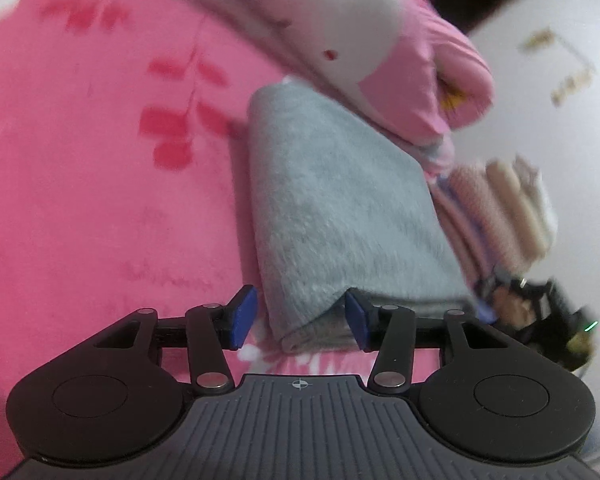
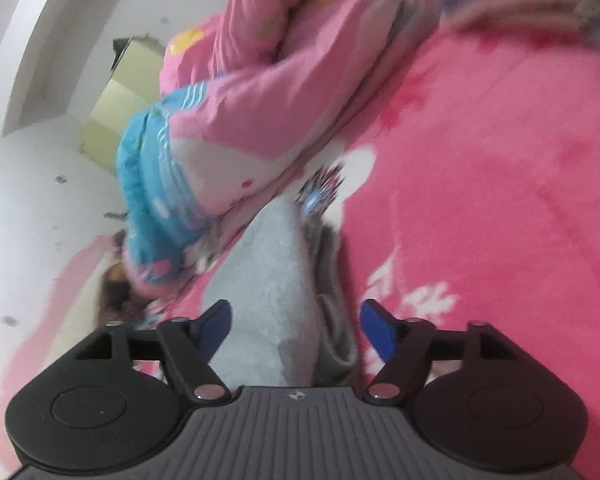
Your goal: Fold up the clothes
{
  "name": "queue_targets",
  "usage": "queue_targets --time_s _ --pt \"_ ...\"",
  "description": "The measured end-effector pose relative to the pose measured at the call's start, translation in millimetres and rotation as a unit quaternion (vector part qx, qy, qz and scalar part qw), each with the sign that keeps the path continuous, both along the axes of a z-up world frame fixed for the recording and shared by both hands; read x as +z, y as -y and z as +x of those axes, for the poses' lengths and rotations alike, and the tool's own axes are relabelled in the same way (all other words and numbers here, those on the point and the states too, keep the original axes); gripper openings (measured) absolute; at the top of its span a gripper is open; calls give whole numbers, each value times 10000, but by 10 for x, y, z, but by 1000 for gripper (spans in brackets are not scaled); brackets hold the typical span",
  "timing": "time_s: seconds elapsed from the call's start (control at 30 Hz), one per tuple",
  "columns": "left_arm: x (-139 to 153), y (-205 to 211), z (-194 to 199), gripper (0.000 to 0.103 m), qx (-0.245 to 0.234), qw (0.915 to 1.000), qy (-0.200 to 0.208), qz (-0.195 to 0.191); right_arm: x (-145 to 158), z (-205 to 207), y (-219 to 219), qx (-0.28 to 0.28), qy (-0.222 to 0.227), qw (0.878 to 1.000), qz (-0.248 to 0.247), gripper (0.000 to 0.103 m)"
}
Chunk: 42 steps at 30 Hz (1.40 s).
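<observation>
Fluffy grey towel [image 1: 340, 216], plush pink blanket [image 1: 100, 200]

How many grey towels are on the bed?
1. The folded grey towel lies on the pink blanket, beside the quilt. More may hide under the quilt.

Your left wrist view smears the stacked towels [image 1: 512, 208] at the right, and the dark object [image 1: 540, 312] below them is unreadable. The pink quilt [image 2: 268, 92] runs off the top edge, and motion blur hides its print.
</observation>
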<state>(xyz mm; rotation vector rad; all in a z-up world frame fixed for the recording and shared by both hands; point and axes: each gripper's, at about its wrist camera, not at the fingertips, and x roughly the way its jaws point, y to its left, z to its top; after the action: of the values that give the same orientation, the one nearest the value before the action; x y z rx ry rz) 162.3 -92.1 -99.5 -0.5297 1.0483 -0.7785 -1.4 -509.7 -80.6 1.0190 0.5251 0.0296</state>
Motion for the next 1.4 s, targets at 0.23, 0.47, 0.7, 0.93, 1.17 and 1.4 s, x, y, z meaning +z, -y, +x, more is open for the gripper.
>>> queue_targets --time_s 0.23,0.47,0.7,0.93,1.17,1.4 --pt "-56 -179 153 54 -121 9962 -259 -825 -255 469 191 534 -632 9949 584 81" --pt "-81 -117 331 66 -203 9980 -84 -601 -321 653 170 1018 -694 9906 589 82" --pt "-291 258 537 69 -595 9964 -348 -490 -390 949 112 1521 -659 9821 899 93" --pt "-273 283 499 69 -714 9920 -624 -833 -332 1044 -81 1812 -389 9778 981 83" --pt "-53 197 291 66 -952 9911 -533 -758 -238 789 -241 1922 -339 9767 897 59" --pt "36 28 -128 65 -1399 9901 -105 57 -188 212 -364 2144 -395 9756 270 59"
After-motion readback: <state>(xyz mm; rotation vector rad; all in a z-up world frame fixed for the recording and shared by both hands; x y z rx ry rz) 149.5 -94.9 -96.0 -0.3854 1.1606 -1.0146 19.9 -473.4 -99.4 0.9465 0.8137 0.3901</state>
